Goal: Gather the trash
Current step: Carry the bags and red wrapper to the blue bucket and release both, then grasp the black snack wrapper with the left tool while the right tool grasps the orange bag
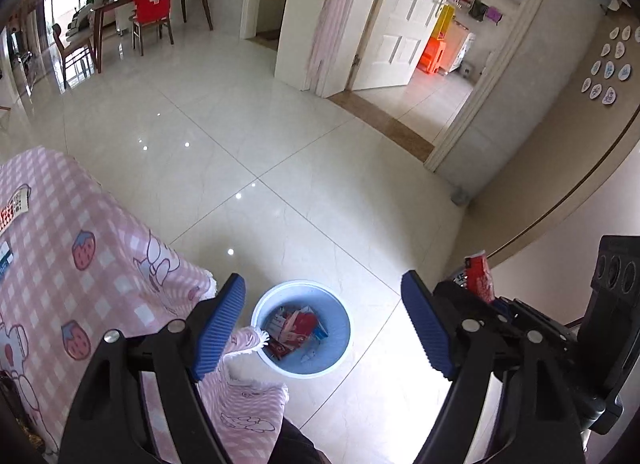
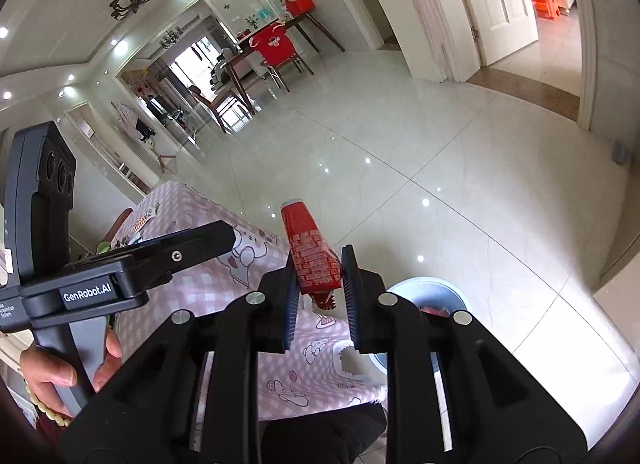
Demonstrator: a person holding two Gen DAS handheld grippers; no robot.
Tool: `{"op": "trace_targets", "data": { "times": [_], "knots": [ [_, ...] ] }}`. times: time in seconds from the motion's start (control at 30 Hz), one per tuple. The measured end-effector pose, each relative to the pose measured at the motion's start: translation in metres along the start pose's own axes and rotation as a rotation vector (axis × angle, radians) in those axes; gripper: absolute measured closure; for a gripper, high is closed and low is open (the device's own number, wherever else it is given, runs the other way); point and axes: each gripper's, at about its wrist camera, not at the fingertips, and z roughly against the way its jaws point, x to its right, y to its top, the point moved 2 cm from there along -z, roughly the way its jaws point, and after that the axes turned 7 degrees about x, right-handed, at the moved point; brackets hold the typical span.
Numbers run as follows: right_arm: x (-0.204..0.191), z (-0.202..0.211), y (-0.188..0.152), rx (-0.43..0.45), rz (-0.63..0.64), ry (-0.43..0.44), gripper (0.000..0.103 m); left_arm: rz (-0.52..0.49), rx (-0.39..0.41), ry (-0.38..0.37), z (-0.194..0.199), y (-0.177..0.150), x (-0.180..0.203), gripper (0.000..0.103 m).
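Left wrist view: the left gripper (image 1: pixel 323 324) is seen at the bottom of the frame, jaws spread wide, nothing between the blue pads. Directly below the gap a light blue bin (image 1: pixel 344 338) stands on the floor (image 1: pixel 280 135). Red and white wrappers (image 1: pixel 298 330) are piled inside it; the bin is roughly half full. At lower left a table edge is covered by a pink checked cloth (image 1: pixel 80 248), and one cloth corner hangs over the bin's left rim. At right the right gripper (image 1: pixel 476 284) is partly seen, with a red packet (image 1: pixel 480 276) sticking up from it. Open tiled floor fills the middle of the frame up to the doorways at top.

Right wrist view: the right gripper (image 2: pixel 320 288) is at centre bottom, jaws narrow and clamped on the red packet (image 2: pixel 314 260). The packet is a crumpled red wrapper with white print, its top end pointing up, a serrated edge showing below the pads. It is held above the cloth (image 2: pixel 224 288) edge. The bin (image 2: pixel 432 292) is partly hidden at lower right behind the gripper body; red trash shows inside. At left a hand (image 2: pixel 60 368) grips the left gripper's handle. Floor (image 2: pixel 440 151) at right and centre is bare.
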Motion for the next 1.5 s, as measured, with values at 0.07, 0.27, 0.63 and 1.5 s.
{"op": "trace_targets", "data": {
  "times": [0.07,0.27,0.63,1.5],
  "knots": [
    [-0.001,-0.006,0.006,-0.006,-0.003,0.005,0.082,0.002,0.002,0.016,0.0,-0.002,0.001,0.025],
    [-0.003,-0.011,0.016,-0.01,0.001,0.017,0.081,0.023,0.007,0.045,0.007,-0.005,-0.007,0.025],
    [-0.003,-0.018,0.015,-0.001,0.006,0.008,0.053,0.048,0.031,0.074,0.018,-0.001,-0.023,0.024],
    [-0.129,-0.023,-0.008,-0.041,0.167,0.137,0.031,0.168,0.169,0.309,0.146,-0.052,-0.14,0.02]
  ]
}}
